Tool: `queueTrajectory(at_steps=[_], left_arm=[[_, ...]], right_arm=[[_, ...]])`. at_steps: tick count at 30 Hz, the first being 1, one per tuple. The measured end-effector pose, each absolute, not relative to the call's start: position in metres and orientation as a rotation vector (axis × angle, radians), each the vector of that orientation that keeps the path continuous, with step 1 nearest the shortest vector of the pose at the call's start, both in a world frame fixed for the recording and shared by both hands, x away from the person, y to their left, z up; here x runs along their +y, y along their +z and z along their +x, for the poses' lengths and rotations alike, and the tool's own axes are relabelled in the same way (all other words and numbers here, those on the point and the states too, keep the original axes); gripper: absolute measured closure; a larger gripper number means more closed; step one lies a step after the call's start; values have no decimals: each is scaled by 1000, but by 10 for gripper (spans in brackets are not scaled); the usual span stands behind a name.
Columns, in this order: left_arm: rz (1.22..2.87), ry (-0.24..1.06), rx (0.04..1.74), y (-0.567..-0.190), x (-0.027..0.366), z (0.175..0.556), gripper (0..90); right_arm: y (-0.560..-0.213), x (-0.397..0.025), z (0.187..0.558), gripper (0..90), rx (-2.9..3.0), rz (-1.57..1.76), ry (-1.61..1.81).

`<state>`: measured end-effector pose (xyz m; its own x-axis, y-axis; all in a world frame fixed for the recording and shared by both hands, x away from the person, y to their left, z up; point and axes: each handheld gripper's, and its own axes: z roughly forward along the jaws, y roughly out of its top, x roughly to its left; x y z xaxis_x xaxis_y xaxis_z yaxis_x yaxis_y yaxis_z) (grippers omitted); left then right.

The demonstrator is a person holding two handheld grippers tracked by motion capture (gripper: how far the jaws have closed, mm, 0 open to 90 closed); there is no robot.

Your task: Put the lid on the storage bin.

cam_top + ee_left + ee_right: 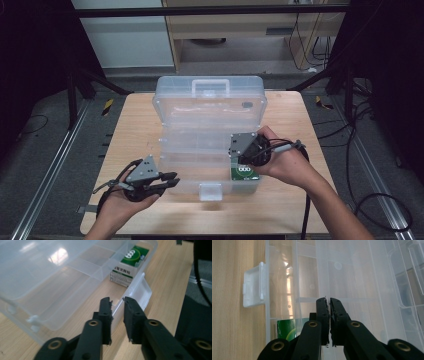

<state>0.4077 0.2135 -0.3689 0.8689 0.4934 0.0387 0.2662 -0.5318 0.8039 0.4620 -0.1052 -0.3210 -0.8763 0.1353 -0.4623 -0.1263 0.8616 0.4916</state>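
Observation:
A clear plastic compartment box lies open on the wooden table, its lid folded back. A green-and-white carton stands in its front right compartment. My right gripper hovers over that compartment, just above the carton, jaws shut with nothing between them. My left gripper is at the box's front left wall, pointing right along it. Its jaws are a little open, and the wall's rim runs right up to the gap.
The box's white front latch hangs over the front wall. A carry handle is on the lid's far edge. The other compartments look empty. Cables and metal rails flank the table on the floor.

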Motion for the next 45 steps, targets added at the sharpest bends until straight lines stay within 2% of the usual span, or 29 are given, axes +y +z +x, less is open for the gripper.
queueTrajectory(at_steps=[3, 8, 19, 26, 30, 45], left_arm=[[2132, 360, 589, -356, 226, 412, 845], [2068, 379, 650, -338, 243, 419, 885], [1984, 420, 765, -306, 257, 464, 900], [1938, 358, 836, -301, 254, 495, 900], [1943, 363, 865, -301, 254, 506, 900], [1913, 338, 909, -303, 259, 514, 900]], right_arm=[[-322, -106, 461, 864, 2536, 13, 730], [-323, -107, 460, 865, 2535, 14, 736], [-324, -106, 459, 861, 2536, 0, 733], [-325, -107, 458, 858, 2530, 12, 740], [-326, -107, 458, 856, 2525, 8, 740], [-327, -106, 456, 851, 2532, -2, 728]])
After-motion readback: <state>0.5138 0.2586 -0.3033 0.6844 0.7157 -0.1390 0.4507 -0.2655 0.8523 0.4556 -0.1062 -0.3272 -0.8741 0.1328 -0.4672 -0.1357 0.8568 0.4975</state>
